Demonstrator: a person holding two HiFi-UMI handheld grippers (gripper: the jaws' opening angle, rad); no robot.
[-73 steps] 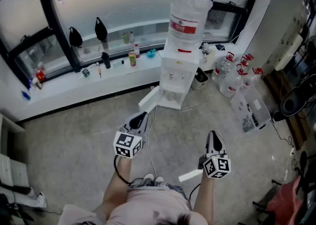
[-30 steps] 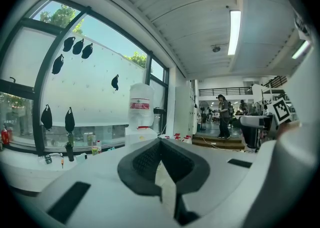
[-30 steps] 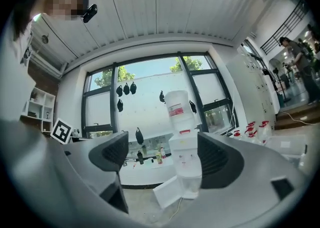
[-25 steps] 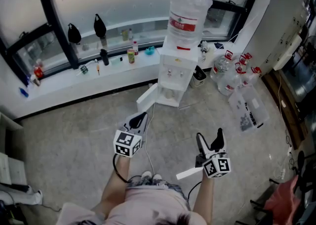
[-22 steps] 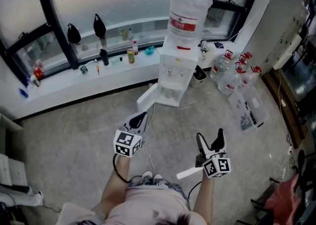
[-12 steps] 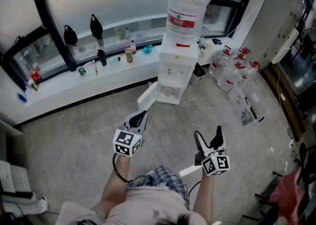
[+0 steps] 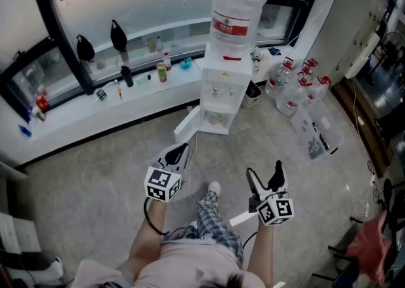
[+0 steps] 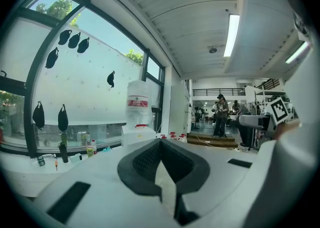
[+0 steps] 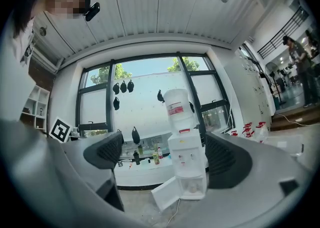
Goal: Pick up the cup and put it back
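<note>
Jaws of white left gripper pressed together, empty; those of white right gripper spread wide, empty. Well ahead of both: white water dispenser, lower door hanging open, small pale cup seemingly inside. Risk: clipping that door, or toppling cup through hasty closing.

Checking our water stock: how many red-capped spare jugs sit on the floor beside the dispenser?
4 spare jugs, clustered on the floor right of the water dispenser: two farther back, two in front. More may be hidden.

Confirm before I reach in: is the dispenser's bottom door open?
Open: the door stands swung out from the water dispenser's base.
</note>
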